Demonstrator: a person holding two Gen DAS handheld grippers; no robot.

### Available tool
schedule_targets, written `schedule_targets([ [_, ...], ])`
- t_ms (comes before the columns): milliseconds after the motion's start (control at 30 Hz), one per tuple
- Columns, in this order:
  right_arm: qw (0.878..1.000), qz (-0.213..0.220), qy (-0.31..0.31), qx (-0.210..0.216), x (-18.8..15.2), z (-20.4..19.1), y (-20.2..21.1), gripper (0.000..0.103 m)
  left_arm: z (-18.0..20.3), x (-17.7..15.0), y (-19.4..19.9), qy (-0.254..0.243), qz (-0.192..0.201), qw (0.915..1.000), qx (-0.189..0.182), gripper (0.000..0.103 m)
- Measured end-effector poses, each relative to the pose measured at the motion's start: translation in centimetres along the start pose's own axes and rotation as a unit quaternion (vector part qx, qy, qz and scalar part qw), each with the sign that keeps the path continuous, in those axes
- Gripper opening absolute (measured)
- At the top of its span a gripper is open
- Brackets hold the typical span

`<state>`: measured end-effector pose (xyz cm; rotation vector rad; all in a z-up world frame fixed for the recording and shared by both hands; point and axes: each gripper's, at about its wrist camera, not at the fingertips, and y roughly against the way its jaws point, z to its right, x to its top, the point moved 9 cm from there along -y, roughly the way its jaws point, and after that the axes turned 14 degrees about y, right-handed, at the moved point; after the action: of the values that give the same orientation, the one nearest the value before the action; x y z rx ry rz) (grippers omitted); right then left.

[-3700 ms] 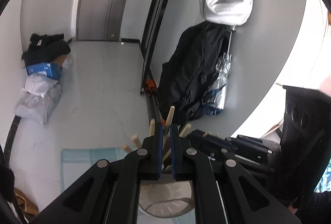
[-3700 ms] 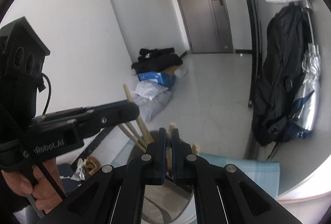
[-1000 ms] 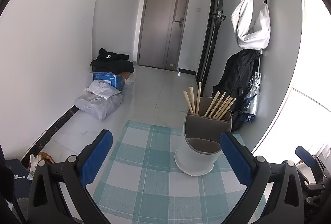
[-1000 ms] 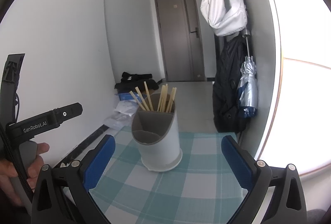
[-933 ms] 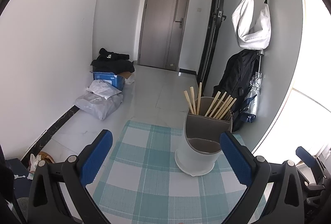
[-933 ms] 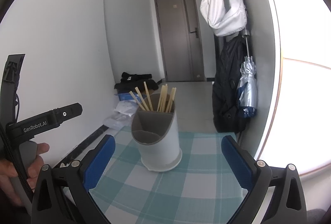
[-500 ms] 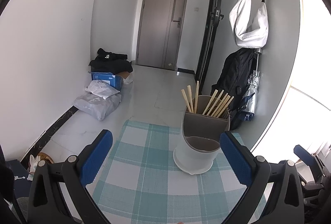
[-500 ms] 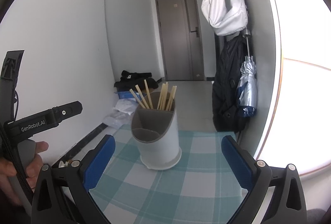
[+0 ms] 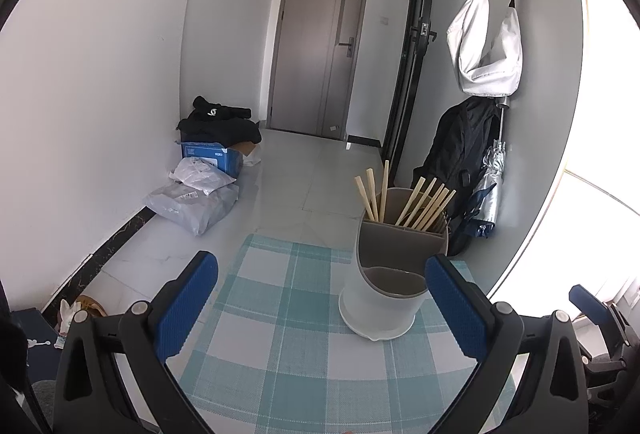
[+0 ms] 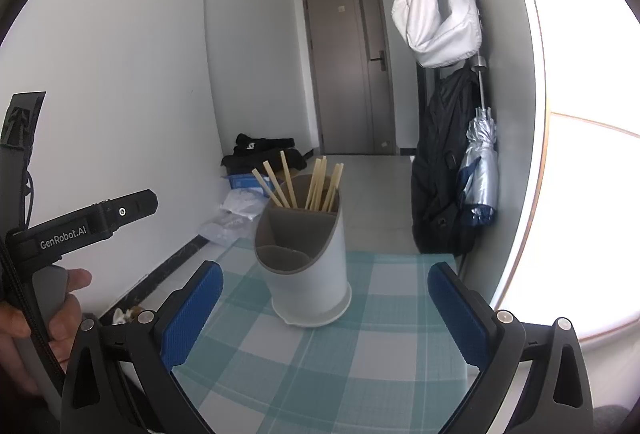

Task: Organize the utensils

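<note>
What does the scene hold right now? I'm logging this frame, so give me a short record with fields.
surface: checked cloth
holder: white with grey liner, upright on the cloth
chopsticks: wooden, all standing in the holder's taller back compartment
front compartment: looks empty
left gripper: open, holding nothing, short of the holder
right gripper: open, holding nothing, short of the holder
loose utensils on cloth: none visible
</note>
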<state>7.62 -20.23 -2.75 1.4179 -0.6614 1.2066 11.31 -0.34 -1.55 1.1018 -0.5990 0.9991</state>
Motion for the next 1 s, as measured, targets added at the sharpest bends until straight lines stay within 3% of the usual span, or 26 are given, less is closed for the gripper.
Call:
schedule_targets([
  [1000, 1.000, -0.002, 0.002, 0.001, -0.10, -0.19, -0.05, 0.103, 0.55, -0.53, 0.17, -0.006, -0.003, 1.0000, -0.002, 0.102],
])
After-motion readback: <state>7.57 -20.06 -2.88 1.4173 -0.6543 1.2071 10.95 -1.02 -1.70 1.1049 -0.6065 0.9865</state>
